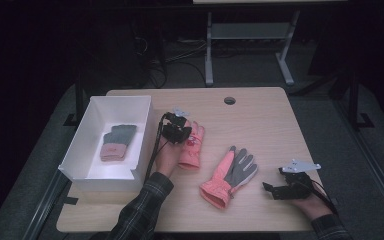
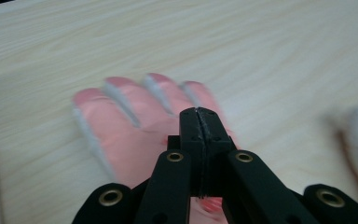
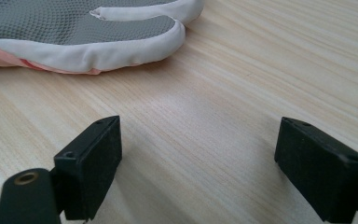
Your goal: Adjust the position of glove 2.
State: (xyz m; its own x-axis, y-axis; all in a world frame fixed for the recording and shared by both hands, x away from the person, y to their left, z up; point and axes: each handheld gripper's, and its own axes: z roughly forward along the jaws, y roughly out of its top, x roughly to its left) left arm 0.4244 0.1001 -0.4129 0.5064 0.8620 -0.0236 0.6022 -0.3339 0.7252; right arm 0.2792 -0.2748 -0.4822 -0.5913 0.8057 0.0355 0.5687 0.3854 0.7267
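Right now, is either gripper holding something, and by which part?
The left gripper is shut on the pink glove, at its back. The right gripper holds nothing.

Left claw (image 2: 199, 122) jaws pressed together; right claw (image 3: 200, 154) jaws wide apart.

Both grippers are black. The left gripper (image 1: 176, 131) has flat, angular link arms with brass-ringed holes at the joints, and small screws sit in its blocky jaw tips; a black cable (image 1: 155, 145) trails from it. The right gripper (image 1: 280, 189) carries a grey three-cornered plate (image 1: 300, 165) on top, and its square pads (image 3: 93, 163) look plain. The left sleeve (image 1: 142, 207) is dark plaid, and the right cuff (image 1: 330, 229) seems to match.
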